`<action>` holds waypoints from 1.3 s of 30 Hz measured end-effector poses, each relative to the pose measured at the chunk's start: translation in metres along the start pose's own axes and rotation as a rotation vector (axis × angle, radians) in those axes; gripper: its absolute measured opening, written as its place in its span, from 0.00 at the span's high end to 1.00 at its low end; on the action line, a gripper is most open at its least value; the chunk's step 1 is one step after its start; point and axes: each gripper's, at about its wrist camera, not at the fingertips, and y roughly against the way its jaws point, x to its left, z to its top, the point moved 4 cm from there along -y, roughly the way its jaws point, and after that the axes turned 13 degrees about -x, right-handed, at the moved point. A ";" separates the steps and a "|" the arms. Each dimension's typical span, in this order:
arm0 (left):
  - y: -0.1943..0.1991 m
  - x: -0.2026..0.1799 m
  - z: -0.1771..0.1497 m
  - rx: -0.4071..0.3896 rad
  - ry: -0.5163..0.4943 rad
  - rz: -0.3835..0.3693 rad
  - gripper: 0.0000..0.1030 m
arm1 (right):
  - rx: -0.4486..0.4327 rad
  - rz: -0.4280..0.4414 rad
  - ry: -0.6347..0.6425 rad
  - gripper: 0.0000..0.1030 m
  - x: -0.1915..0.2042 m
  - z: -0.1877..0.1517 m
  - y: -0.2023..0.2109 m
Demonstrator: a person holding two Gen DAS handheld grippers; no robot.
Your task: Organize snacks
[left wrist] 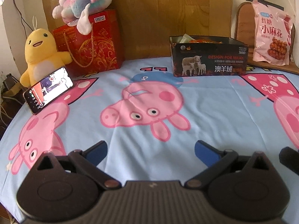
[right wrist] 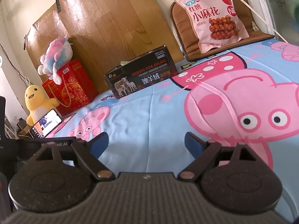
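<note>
Pink snack bag [right wrist: 213, 16] looks light, soft and crinkly, so the right gripper [right wrist: 146, 142], fingers spread and empty, should pinch its top edge

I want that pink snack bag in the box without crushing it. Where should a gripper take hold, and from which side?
Probably pinch the flat sealed top edge of the pink snack bag, coming from the front and above with the right gripper. The bag leans upright against the brown chair cushion, so its top seam stands free and thin, away from the snacks.

The bed [left wrist: 149, 97] bears a black box [left wrist: 209, 56], red bag [left wrist: 91, 44], phone [left wrist: 48, 89]; all apart.
</note>
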 end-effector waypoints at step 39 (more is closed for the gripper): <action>-0.005 -0.001 -0.005 0.037 -0.010 -0.021 0.00 | 0.006 0.004 -0.002 0.12 -0.001 -0.002 0.000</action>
